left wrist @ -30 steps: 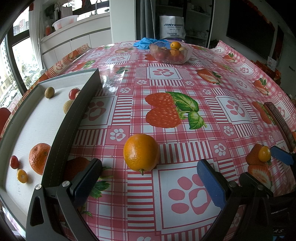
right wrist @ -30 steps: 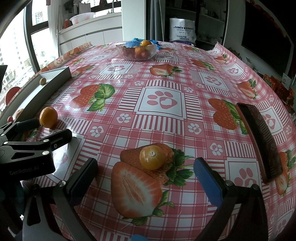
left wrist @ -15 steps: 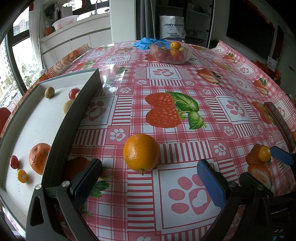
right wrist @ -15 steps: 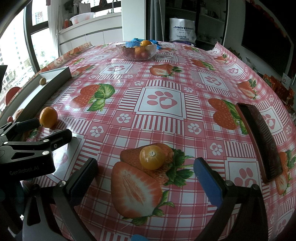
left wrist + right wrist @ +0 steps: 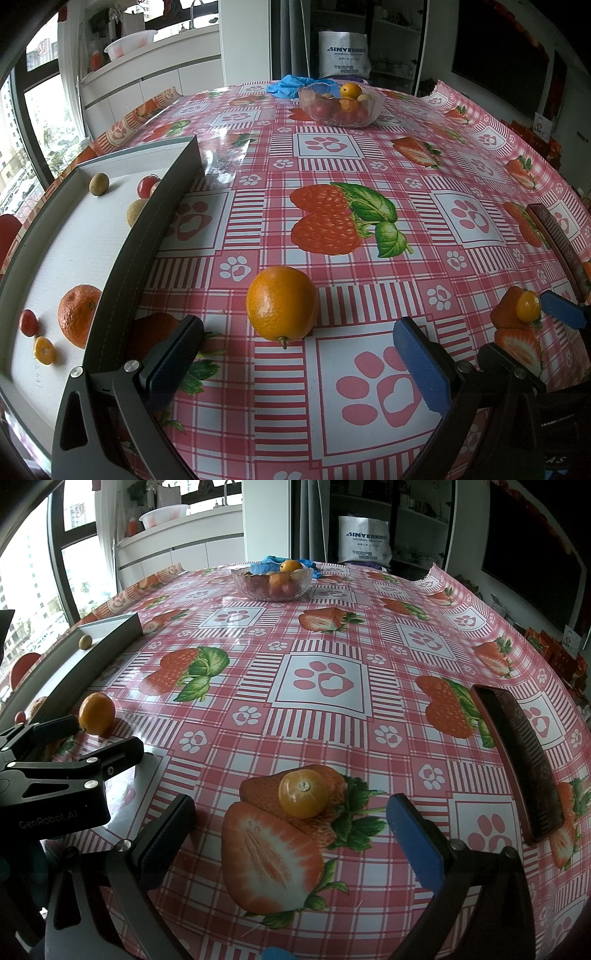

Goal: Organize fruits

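A: Fingers wide open and empty on both, left gripper (image 5: 295, 363) and right gripper (image 5: 291, 829)?

B: Yep. Your round orange citrus fruit (image 5: 282, 308) sits just ahead on the desk (image 5: 369, 155); straddle it, squeeze gently.

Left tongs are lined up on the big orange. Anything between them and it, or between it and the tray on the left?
Nothing lies between the open left tongs and the orange; only bare tablecloth. Toward the tray, its dark raised side wall stands between, so the orange likely has to be lifted over it.
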The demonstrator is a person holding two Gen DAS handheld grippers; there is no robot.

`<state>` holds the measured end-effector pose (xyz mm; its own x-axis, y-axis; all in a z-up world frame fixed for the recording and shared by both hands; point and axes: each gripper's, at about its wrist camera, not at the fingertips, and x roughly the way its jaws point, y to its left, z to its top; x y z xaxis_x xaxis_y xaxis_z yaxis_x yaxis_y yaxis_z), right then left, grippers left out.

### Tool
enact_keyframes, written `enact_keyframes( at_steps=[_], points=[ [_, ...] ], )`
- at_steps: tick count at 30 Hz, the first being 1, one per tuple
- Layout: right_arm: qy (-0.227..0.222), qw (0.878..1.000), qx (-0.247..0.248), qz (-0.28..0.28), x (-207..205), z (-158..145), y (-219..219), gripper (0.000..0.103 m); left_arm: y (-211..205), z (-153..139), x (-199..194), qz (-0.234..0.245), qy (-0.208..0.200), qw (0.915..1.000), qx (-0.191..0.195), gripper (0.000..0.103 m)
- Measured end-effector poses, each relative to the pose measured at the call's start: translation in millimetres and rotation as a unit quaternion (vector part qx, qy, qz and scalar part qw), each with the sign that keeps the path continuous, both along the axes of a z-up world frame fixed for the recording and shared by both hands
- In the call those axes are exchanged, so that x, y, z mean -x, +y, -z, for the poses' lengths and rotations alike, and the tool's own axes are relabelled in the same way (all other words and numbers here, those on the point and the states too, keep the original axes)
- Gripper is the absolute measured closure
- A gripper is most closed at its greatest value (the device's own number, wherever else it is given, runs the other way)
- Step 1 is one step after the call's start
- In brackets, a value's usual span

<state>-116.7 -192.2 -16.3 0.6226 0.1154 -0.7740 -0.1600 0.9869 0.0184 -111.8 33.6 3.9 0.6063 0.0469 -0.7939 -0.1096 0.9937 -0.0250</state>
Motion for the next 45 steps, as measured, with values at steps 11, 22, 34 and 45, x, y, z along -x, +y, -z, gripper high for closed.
enact_keyframes(
  at_steps=[11, 22, 34, 45],
  points=[
    [0.0, 1.0, 0.0, 0.0, 0, 0, 0, 0.0, 0, 0, 0, 0.0, 0.0, 1.0, 0.0, 0.0],
    [0.0, 1.0, 0.0, 0.0, 0, 0, 0, 0.0, 0, 0, 0, -0.001, 0.0, 1.0, 0.0, 0.0],
    [0.004, 1.0, 0.001, 0.0, -1, 0, 0, 0.0, 0, 0, 0, -0.001, 0.0, 1.0, 0.0, 0.0],
    [0.011, 1.0, 0.008, -0.002, -5, -11, 2, 0.044, 3, -3, -5, -0.007, 0.013, 0.9999, 0.003, 0.009]
  ],
)
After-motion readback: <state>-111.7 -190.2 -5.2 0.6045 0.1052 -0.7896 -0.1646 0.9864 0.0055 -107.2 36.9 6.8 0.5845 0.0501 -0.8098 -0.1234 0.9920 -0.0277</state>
